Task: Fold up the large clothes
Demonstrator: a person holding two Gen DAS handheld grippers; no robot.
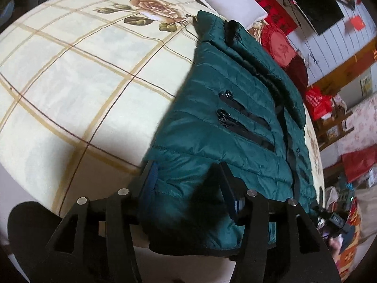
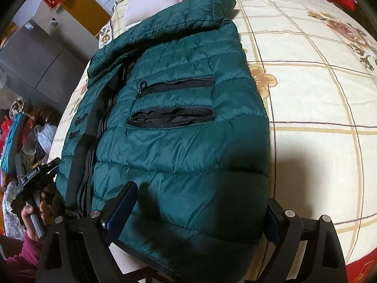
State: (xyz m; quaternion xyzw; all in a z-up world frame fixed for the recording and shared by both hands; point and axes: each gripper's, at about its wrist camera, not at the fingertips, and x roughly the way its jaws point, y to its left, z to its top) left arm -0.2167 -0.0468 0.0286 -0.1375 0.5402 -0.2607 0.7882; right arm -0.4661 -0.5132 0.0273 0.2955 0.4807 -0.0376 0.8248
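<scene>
Straddling the jacket (image 2: 179, 141) hem, both hand-held grippers (image 1: 188, 184) (image 2: 200, 212) gape beside bare bedsheet (image 1: 70, 82).

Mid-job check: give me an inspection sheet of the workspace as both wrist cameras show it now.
Surface: bed with checked floral sheet, shadows near the hem.
Job's things: green puffer jacket lying flat; two black pocket zippers, the lower one gaping.
Clutter: white pillow and red cushion at the head end.
Grippers: left gripper and right gripper both open, straddling the hem.
Cables: nothing seen.
Surroundings: red wall decorations; grey cabinet; cluttered floor.
</scene>
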